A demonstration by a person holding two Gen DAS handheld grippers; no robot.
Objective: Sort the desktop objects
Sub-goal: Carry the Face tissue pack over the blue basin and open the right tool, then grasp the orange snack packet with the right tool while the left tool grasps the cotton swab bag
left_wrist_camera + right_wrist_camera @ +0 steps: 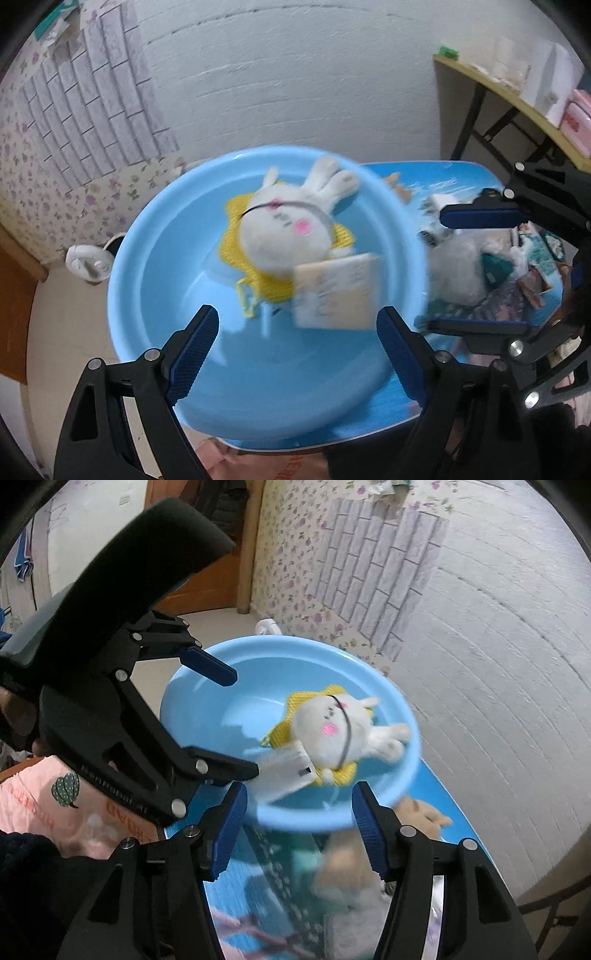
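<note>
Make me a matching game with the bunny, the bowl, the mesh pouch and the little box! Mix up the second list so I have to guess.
Things:
1. plush bunny
2. basin
3. mesh pouch
4. small box

Descriptions:
A. yellow, lying under the bunny
B. light blue, round, holds the other three
C. white with pink cheeks
D. beige and flat, leaning against the bunny, nearest the left gripper

Pairs: 1-C, 2-B, 3-A, 4-D
</note>
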